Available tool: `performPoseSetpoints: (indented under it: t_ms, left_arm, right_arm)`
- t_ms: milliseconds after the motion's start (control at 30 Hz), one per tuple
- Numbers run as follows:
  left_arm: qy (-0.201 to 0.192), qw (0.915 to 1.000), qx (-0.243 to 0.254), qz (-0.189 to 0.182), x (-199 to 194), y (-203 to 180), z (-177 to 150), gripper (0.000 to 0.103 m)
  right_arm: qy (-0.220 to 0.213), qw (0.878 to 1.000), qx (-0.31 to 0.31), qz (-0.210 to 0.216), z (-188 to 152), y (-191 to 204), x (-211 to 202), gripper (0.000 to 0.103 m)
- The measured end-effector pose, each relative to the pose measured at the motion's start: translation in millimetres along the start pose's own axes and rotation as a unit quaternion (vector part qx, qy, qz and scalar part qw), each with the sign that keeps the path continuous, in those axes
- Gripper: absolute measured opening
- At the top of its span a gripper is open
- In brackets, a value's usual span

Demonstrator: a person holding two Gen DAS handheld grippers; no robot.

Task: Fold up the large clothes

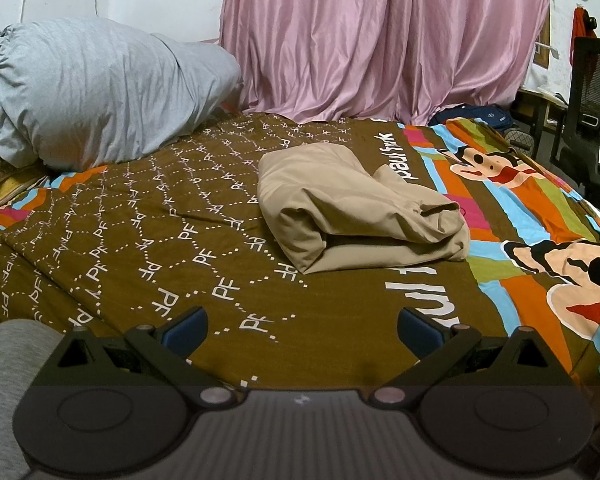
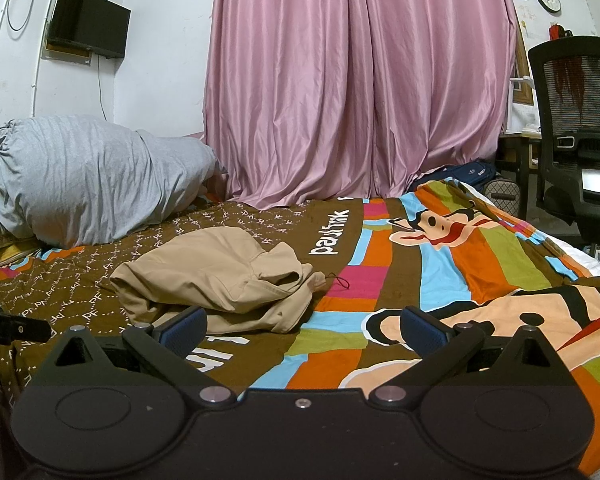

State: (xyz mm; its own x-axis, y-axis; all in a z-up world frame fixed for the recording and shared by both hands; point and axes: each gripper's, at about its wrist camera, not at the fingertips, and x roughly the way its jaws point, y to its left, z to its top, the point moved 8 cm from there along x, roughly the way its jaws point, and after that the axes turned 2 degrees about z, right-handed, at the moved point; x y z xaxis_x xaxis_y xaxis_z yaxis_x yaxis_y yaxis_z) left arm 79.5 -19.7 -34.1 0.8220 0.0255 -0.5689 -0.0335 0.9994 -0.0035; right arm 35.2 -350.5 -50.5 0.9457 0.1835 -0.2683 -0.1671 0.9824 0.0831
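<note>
A beige garment lies folded into a thick bundle on the patterned bedspread, a drawstring end showing at its right side. In the right wrist view the same beige garment sits left of centre, with a red cord beside it. My left gripper hovers open over the brown bedspread, short of the bundle, with nothing between its fingers. My right gripper is open too, near the bundle's near right edge, not touching it. The tip of the left gripper shows at the left edge.
A large grey bundle of bedding rests at the bed's far left. Pink curtains hang behind the bed. A black mesh chair and a desk stand at the right. A dark bag lies at the far bed corner.
</note>
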Motion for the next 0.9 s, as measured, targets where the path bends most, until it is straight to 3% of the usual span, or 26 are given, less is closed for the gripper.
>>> performPoseSetpoints:
  t_ms: [900]
  left_arm:
    - [0.014,0.9997,0.017,-0.009,-2.0,-0.3,-1.2,0.102]
  right_arm:
    - [0.001,1.0,0.002,0.0,0.2,-0.3,0.1,0.102]
